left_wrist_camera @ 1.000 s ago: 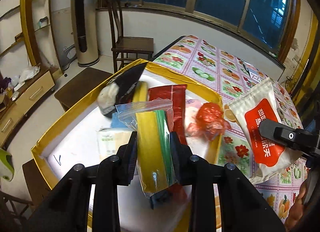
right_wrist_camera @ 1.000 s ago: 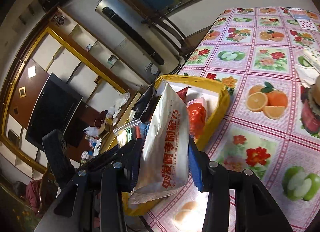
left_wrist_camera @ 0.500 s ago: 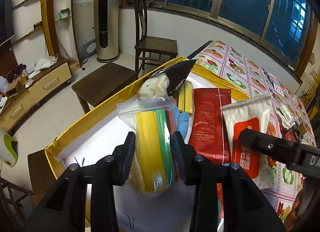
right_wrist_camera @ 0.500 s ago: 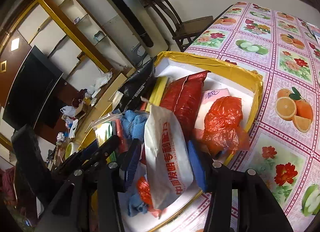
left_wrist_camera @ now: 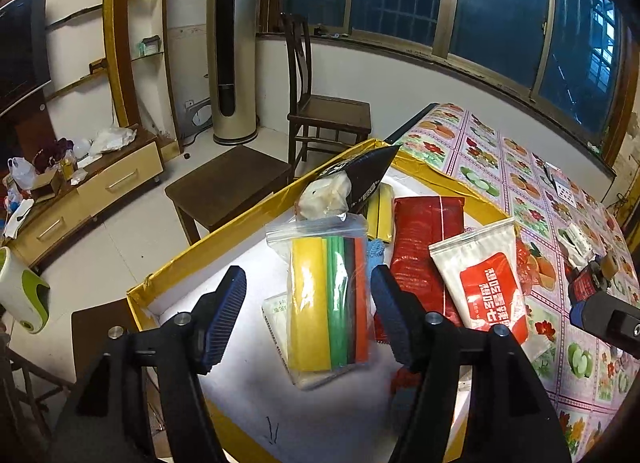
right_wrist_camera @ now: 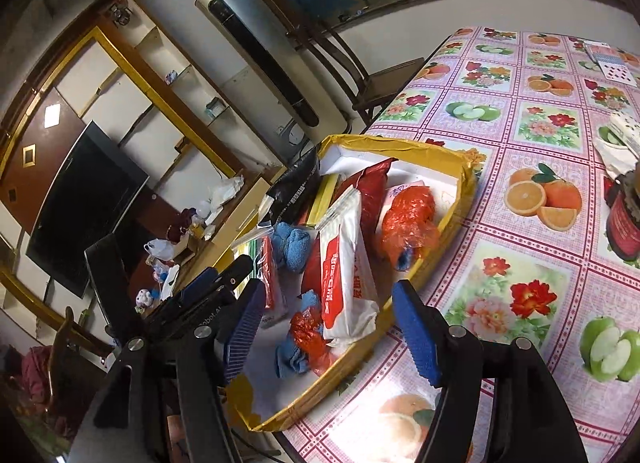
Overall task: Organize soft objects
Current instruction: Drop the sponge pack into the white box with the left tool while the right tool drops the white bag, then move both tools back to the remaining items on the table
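Backing both tools straight off works best: the left gripper (left_wrist_camera: 306,313) and right gripper (right_wrist_camera: 328,329) have jaws spread, released, over the zip bag (left_wrist_camera: 328,303) and wipes pack (right_wrist_camera: 346,279) in the yellow box (right_wrist_camera: 460,167) on the desk.

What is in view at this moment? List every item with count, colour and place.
Box: one, yellow rim, white inside, at the table edge.
Zip bag: one, clear, holding yellow, green, black and red strips, in the box.
Wipes pack: one, white with red label, in the box on the red pouch.
Red pouch: one, in the box.
Black bag: one, at the box's far end.
Orange plastic bag: one, crumpled, in the box.
Blue cloths: two seen, in the box.
Tablecloth: one, pink, fruit and flowers.
Chair: one, dark wood, beyond the table.
Left gripper: open, empty.
Right gripper: open, empty.
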### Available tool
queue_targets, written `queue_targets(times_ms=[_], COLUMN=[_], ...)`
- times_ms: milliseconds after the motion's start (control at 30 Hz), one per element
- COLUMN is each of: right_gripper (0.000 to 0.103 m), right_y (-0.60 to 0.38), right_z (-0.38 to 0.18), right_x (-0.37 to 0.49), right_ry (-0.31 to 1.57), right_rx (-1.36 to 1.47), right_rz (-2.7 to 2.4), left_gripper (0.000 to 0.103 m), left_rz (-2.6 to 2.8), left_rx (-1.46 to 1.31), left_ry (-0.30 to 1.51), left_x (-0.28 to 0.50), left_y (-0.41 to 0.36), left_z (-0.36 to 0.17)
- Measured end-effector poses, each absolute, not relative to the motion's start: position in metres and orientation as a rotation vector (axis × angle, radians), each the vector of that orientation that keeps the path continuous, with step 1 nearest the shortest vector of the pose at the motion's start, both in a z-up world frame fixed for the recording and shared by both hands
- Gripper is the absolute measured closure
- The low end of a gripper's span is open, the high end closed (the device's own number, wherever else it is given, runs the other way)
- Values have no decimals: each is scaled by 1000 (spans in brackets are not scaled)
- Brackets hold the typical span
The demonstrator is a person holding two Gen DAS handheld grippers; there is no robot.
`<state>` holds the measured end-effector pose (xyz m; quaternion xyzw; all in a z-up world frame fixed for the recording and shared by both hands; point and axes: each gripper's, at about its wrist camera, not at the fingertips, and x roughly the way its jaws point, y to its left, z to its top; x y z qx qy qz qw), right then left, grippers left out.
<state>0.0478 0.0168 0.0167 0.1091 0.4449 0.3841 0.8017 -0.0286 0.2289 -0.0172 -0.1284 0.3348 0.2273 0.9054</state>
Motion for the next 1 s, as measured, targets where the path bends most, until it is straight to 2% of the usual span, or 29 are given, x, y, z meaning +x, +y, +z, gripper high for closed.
queue_targets(times_ms=[100, 200, 500, 1000], right_gripper=[33, 32, 32, 28], right_y=[-1, -17, -67, -219], right_z=[20, 23, 29, 48], right_x=[45, 43, 32, 14], right_ry=[942, 932, 897, 804], right_rx=[267, 289, 335, 391], right_rz=[812, 797, 764, 499], left_gripper=[34, 28, 28, 23], left_rz=[466, 469, 430, 199], left_rx=[-254, -240, -187, -28], left_ry=[672, 650, 617, 601], left_x=[-32, -34, -35, -9], left_y=[221, 212, 175, 48], left_z=[-9, -2, 16, 33])
